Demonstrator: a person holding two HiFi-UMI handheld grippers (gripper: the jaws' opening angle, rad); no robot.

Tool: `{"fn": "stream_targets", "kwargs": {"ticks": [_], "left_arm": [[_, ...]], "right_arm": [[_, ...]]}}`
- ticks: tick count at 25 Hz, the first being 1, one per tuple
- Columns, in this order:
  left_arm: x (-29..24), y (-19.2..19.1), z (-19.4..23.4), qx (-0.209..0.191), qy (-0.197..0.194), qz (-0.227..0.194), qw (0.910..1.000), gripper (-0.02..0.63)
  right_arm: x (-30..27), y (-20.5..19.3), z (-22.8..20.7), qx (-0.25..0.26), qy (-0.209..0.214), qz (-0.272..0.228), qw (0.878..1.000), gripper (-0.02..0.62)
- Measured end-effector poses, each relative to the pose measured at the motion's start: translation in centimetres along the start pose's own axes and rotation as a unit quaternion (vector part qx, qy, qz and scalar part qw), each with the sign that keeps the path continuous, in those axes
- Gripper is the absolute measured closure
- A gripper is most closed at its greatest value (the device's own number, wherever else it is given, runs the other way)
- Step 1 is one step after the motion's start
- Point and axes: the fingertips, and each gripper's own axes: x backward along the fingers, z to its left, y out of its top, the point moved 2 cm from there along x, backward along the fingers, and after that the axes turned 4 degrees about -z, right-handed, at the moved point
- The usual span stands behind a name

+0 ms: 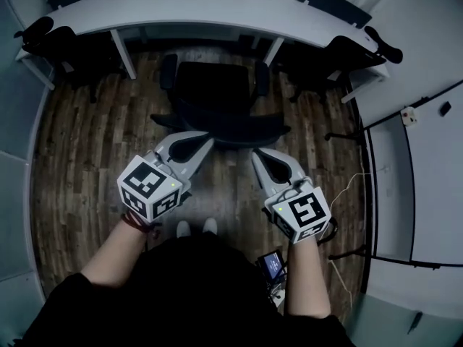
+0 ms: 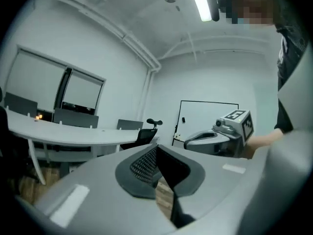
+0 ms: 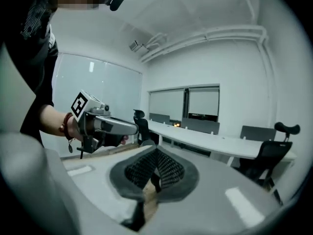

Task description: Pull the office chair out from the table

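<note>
left gripper (image 1: 207, 139), right gripper (image 1: 255, 155), office chair (image 1: 215, 92)

Setting: office meeting room. Evidence:
- long curved white table (image 1: 217, 9) on white legs
- black swivel office chair with armrests (image 1: 217, 96) at its near edge
- further black office chairs (image 1: 329, 56) at both ends
- grey upright desk screens (image 2: 73, 117) along the far side
- wood-plank floor (image 1: 79, 143)
- dark-edged white wall board (image 2: 208, 116)
- windows with pale roller blinds (image 3: 188, 102)
- ceiling strip light (image 2: 199, 1)
</note>
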Motion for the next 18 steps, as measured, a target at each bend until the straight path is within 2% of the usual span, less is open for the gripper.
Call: {"fn": "stream_targets", "kwargs": {"ticks": [3,6,11,14,18], "left_arm": [[0.6,-0.3,-0.3,0.000,-0.001,0.005,1.0000,0.600],[1.2,-0.6,-0.3,0.004,0.001,0.006,1.0000,0.600],[1.3,-1.2,-1.4,-0.010,-0.006,0.019,0.9998,0.600],[0.9,-1.8,-2.7,-0.001,-0.017,0.018,0.9997,0.600],[2.5,-1.9,-1.9,0.000,-0.011,0.029,0.9995,0.600]], "right_arm": [[0.0,-1.1,-0.3,-0.024,-0.014,0.015,0.999,0.595],[-0.2,-1.3,-0.5,-0.039,-0.016,0.010,0.999,0.595],[-0.6,-1.4,-0.7,-0.040,-0.013,0.010,0.999,0.595],[0.8,-1.8,-1.3,-0.043,-0.021,0.022,0.999,0.595],[0.4,-1.6,-0.4,-0.048,-0.020,0.024,0.998,0.595]]}}
